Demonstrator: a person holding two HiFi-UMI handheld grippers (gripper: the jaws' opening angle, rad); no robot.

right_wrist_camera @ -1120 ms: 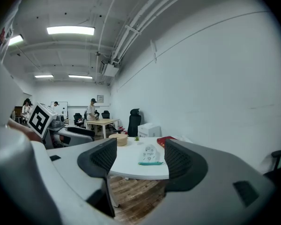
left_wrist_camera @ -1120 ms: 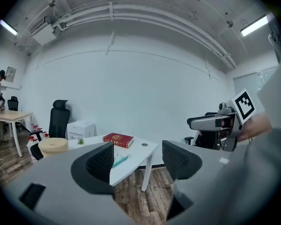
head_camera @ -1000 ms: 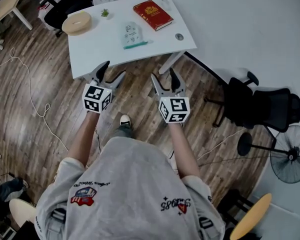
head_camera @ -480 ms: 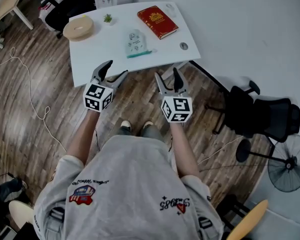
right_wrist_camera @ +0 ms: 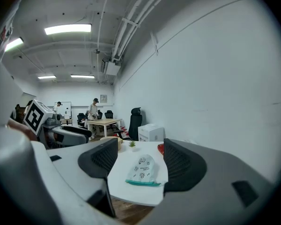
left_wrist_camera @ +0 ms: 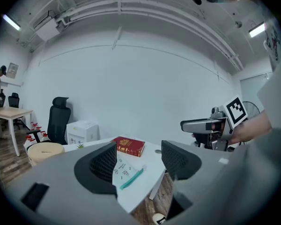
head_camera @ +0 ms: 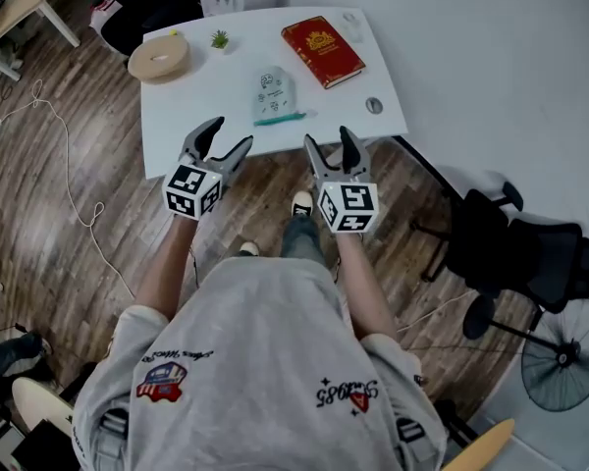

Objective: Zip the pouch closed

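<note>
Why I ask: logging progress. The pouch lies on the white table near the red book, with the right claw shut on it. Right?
No. The right claw is open and empty, short of the white table; the right gripper view shows the pouch lying beyond it, near the red book.

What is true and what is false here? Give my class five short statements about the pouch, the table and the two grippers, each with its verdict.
1. The pouch lies on the white table, its teal zip edge toward the person. True.
2. The left gripper is shut on the pouch. False: its jaws stand apart and grip nothing; it is held clear of the pouch.
3. The right gripper has its jaws apart and grips nothing. True.
4. The red book lies left of the pouch in the head view. False: it lies to the pouch's right, farther from the person.
5. A small plant stands near the table's far edge. True.
</note>
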